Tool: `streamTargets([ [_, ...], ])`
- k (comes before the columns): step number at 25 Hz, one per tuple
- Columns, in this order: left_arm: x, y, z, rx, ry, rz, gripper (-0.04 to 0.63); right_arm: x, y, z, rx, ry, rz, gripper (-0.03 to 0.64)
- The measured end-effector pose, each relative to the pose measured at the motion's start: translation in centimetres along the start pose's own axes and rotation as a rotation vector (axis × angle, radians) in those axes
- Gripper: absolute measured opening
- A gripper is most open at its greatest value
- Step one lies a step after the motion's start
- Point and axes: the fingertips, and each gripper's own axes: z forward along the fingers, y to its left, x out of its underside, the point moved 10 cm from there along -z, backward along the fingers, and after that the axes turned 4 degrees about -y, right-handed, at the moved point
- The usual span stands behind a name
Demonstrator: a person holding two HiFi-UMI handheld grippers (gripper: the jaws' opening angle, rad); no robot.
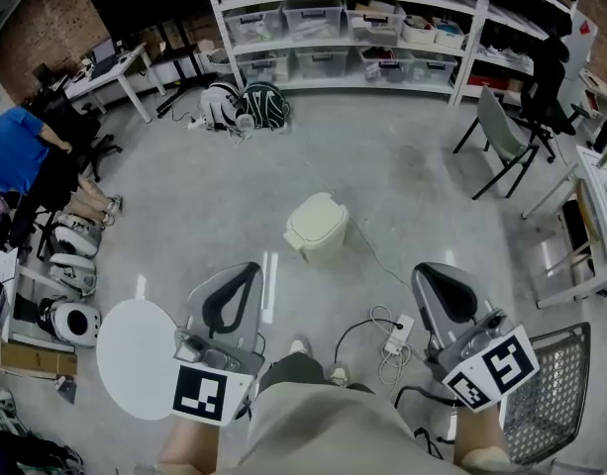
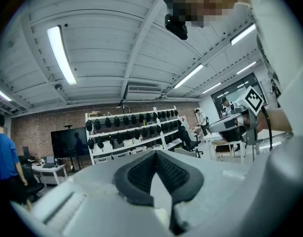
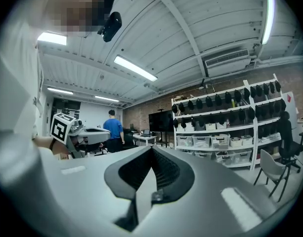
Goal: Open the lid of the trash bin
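A small cream trash bin (image 1: 316, 228) stands on the grey floor in front of me in the head view, its lid down. My left gripper (image 1: 250, 269) is held low at the near left and my right gripper (image 1: 428, 271) at the near right, both well short of the bin and pointing roughly toward it. In the left gripper view the left gripper (image 2: 155, 155) has its jaws meeting at the tips with nothing between them. The right gripper (image 3: 152, 149) looks the same in the right gripper view. Both gripper views face up toward the ceiling and shelves, so the bin is hidden there.
A round white table (image 1: 135, 354) stands at my left and a mesh chair (image 1: 553, 394) at my right. A power strip with cables (image 1: 394, 336) lies on the floor near my feet. Shelving (image 1: 353, 28), a grey chair (image 1: 501, 137) and a person in blue (image 1: 21, 151) are farther off.
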Motion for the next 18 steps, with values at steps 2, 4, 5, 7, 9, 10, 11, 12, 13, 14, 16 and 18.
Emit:
streamTargets([
  [2,0.3,0.3,0.4,-0.008,0.001,-0.003,0.002,0.3,-0.2,0.6,-0.005,0.002,-0.003,0.003],
  [4,0.9,0.8,0.7,-0.016,-0.003,-0.007,0.002,0.7,-0.5,1.4,-0.007,0.006,-0.007,0.003],
  [5,1.2,1.1,1.0,-0.018,-0.005,-0.008,0.002,1.0,-0.7,1.9,-0.007,0.007,-0.008,0.003],
  [7,1.9,1.9,1.8,-0.016,-0.005,-0.010,0.002,1.5,-1.2,3.1,-0.005,0.009,-0.005,0.003],
  [9,2.5,2.8,2.9,-0.017,0.002,-0.017,0.002,1.8,-1.7,4.6,-0.007,0.015,0.002,0.003],
  [10,2.7,3.4,3.5,-0.019,0.006,-0.023,0.002,1.9,-2.1,5.5,-0.009,0.020,0.004,0.003],
  [11,2.9,4.0,4.2,-0.020,0.010,-0.026,0.002,2.0,-2.4,6.4,-0.011,0.026,0.006,0.003],
  [12,3.1,4.8,4.9,-0.020,0.014,-0.026,0.002,2.0,-2.8,7.5,-0.011,0.032,0.007,0.003],
  [13,3.4,5.6,5.6,-0.019,0.018,-0.025,0.002,2.1,-3.2,8.6,-0.010,0.038,0.007,0.003],
  [14,3.7,6.5,6.4,-0.017,0.022,-0.025,0.002,2.2,-3.7,9.8,-0.007,0.042,0.009,0.003],
  [16,4.5,8.4,8.0,-0.015,0.032,-0.031,0.002,2.6,-4.6,12.3,-0.003,0.052,0.012,0.003],
  [18,5.2,10.3,9.9,-0.010,0.038,-0.037,0.002,2.7,-5.5,15.0,0.000,0.065,0.013,0.003],
])
